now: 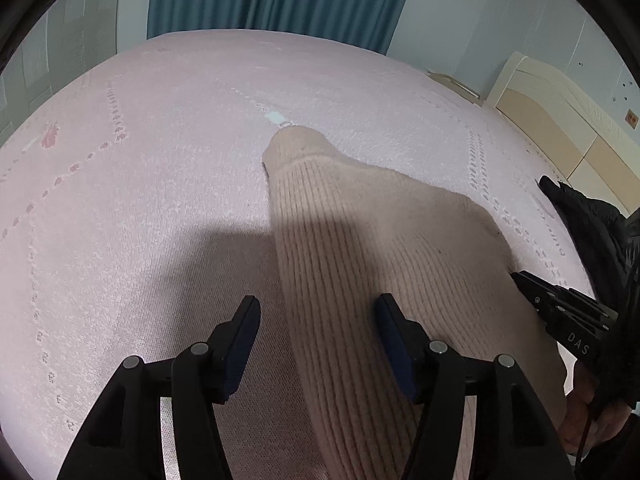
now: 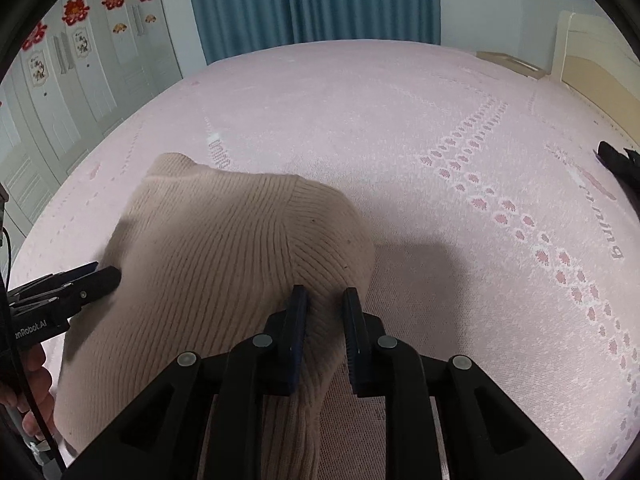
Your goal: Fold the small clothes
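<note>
A beige ribbed knit garment (image 1: 380, 240) (image 2: 220, 240) lies on the pink bed (image 1: 160, 200) (image 2: 440, 120), its layers folded over one another. My left gripper (image 1: 316, 304) stands open over the garment's left edge, one finger over the sheet and one over the knit, gripping nothing. In the right wrist view it (image 2: 108, 272) comes in from the left at the cloth's side. My right gripper (image 2: 325, 294) sits at the garment's right edge with a narrow gap. Knit lies between its fingers, and they do not visibly pinch it. The left wrist view shows its tips (image 1: 520, 280) on that edge.
A person's hand (image 1: 588, 412) (image 2: 36, 380) holds each gripper. Something dark (image 1: 592, 216) (image 2: 616, 160) lies at the bed's right side. A cream headboard (image 1: 560, 112) stands at the right, white wardrobe doors (image 2: 80, 80) at the left and a blue curtain (image 2: 312, 0) behind.
</note>
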Tool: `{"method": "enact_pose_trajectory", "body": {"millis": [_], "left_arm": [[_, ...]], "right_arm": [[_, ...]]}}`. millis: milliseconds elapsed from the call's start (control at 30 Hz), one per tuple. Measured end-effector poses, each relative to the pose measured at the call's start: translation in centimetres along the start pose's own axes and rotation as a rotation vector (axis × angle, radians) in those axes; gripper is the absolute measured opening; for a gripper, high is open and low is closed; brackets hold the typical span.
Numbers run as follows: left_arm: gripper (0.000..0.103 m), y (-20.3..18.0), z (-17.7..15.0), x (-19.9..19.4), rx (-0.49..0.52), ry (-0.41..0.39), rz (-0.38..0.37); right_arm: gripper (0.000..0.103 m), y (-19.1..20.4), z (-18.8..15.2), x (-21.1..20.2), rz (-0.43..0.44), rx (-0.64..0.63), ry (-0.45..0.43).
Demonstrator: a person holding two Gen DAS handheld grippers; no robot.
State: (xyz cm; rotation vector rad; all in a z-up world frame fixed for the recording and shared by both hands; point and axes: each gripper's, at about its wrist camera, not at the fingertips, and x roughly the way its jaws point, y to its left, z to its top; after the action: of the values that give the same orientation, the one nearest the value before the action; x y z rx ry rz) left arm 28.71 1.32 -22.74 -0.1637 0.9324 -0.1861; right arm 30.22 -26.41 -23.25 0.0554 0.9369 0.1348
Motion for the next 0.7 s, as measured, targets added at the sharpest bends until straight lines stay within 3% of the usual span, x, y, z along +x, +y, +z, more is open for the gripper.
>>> {"method": "enact_pose_trajectory", "body": {"millis": [100,200,300,700], "left_arm": [[0.060,-0.2,-0.1,0.0,0.010,-0.005,0.013],[0.060,-0.1,-0.1,0.1,-0.001,-0.002,0.007],[0.060,-0.1,-0.1,0.1,-0.003,-0.001,0.010],[0.064,-0.2,-0.3,0.3,0.002,-0.006,0.011]], "right_arm": [[0.020,-0.2,0.5,-1.0,0.029,0.025,-0.020],[0.032,-0.1,0.8,-2.3,0.079,0.037,-0.062],[0.036,0.9,0.7,-2.7,0.108,0.001,-0.070],[0.037,1.9,-1.0,-0.3,0.062,-0.059,-0.028]]}}
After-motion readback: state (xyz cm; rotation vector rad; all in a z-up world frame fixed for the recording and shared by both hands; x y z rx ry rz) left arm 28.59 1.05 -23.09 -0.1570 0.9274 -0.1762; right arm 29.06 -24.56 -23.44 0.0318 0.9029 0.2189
